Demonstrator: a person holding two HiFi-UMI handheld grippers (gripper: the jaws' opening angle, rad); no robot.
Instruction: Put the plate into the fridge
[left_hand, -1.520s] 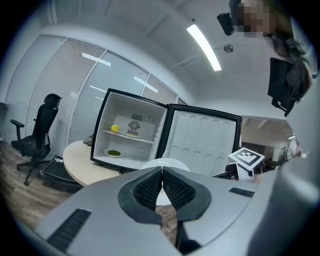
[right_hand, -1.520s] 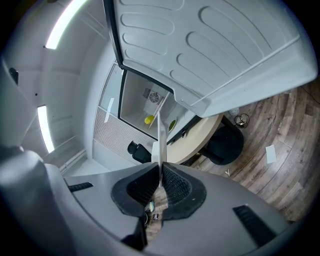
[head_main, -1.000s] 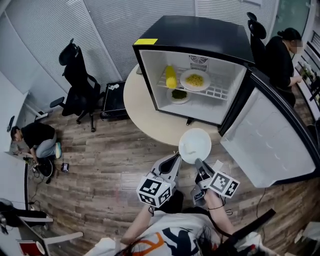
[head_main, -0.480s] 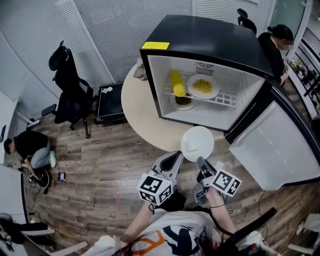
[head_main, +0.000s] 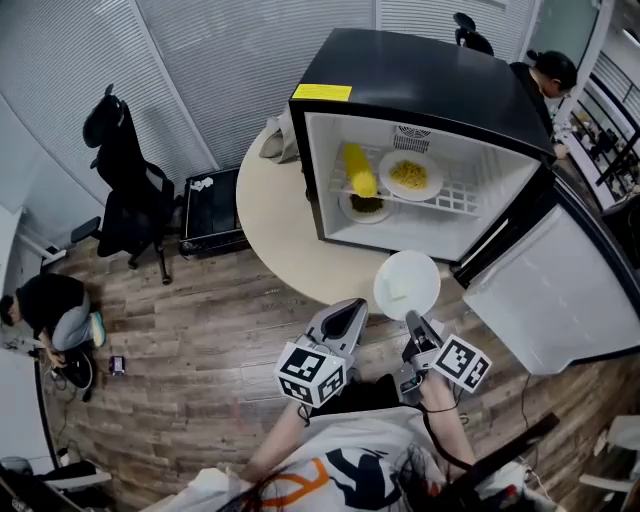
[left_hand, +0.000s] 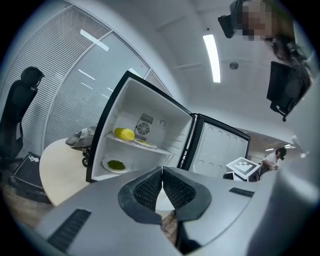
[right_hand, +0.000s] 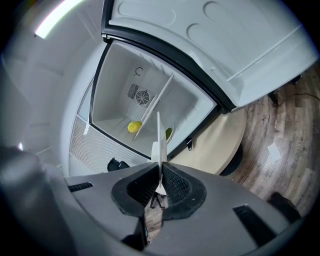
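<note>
The plate (head_main: 406, 285) has crept closer to the open fridge (head_main: 420, 85) over the last second, and it's now above the round table (head_main: 272, 215) edge, just short of the fridge's bottom lip. The right gripper (head_main: 413, 322) is clenched on its near rim, and in the right gripper view the plate stands edge-on. The left gripper (head_main: 346, 314) hangs alongside, jaws pressed together on nothing. Inside, corn (head_main: 358, 170) lies on the shelf
</note>
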